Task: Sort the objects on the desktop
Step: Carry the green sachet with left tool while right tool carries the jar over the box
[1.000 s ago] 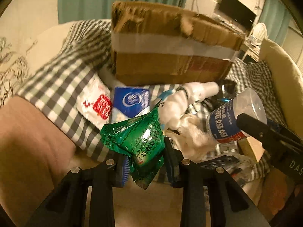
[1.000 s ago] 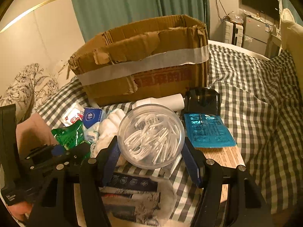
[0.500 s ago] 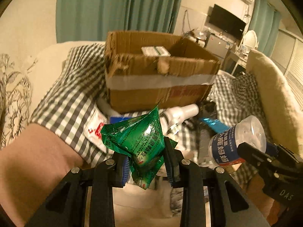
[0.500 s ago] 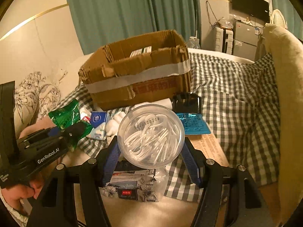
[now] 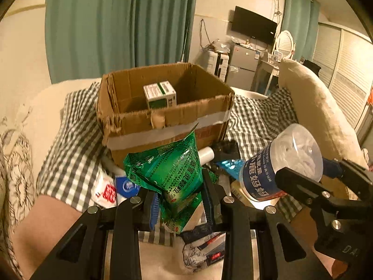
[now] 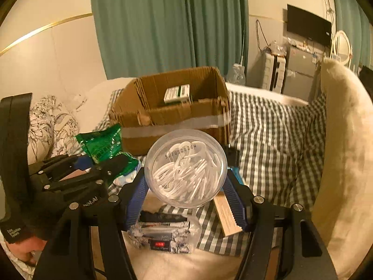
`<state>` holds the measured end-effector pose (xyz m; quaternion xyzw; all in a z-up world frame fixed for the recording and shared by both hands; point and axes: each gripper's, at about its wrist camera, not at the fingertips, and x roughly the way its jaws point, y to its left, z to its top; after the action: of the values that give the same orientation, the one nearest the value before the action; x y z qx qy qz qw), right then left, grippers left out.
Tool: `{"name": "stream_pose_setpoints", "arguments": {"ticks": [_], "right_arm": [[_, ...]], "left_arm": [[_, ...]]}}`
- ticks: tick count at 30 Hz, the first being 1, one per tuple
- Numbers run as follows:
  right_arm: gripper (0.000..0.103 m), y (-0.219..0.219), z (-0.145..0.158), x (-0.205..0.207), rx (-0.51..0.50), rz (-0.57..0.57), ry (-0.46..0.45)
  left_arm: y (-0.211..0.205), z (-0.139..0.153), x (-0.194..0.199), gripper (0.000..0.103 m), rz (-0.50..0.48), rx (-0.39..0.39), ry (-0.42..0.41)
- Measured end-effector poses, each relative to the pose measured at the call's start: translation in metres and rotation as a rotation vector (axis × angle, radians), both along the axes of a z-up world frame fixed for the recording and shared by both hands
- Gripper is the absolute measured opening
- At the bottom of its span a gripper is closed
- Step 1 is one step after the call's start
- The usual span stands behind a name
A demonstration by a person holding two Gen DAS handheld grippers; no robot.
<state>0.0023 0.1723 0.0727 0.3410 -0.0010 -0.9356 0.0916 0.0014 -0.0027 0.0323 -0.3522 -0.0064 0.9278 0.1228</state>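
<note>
in the cardboard box (image 5: 163, 121) one green-white carton (image 5: 160, 94), left gripper (image 5: 180, 196) clamping green sachet (image 5: 172, 163), right gripper (image 6: 185, 186) clamping floss-pick jar (image 6: 185, 167)

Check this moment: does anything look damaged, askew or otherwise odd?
The cardboard box is battered: its near rim is torn and ragged, held with a band of pale tape. The green packet in the left tongs is crumpled and tilted. The clear tub in the right tongs lies on its side. Nothing has spilled.
</note>
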Motion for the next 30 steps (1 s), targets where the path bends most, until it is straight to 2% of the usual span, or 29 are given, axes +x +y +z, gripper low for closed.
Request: {"name": "stream_pose_setpoints", "arguments": {"ticks": [9,19,30], "right_arm": [[0.063,-0.004,0.037,-0.004,0.006,0.029,0.070],[0.063,-0.022,0.056,-0.029,0.017,0.085,0.107],[0.063,-0.025,0.064,-0.076,-0.002,0.105,0.121]], "left_arm": [[-0.010,0.029,-0.013,0.031,0.011,0.013,0.029],[-0.019,0.063,-0.038,0.032,0.031,0.007,0.080],[-0.038,0.069,-0.087,0.031,0.079,0.036,0.072]]}}
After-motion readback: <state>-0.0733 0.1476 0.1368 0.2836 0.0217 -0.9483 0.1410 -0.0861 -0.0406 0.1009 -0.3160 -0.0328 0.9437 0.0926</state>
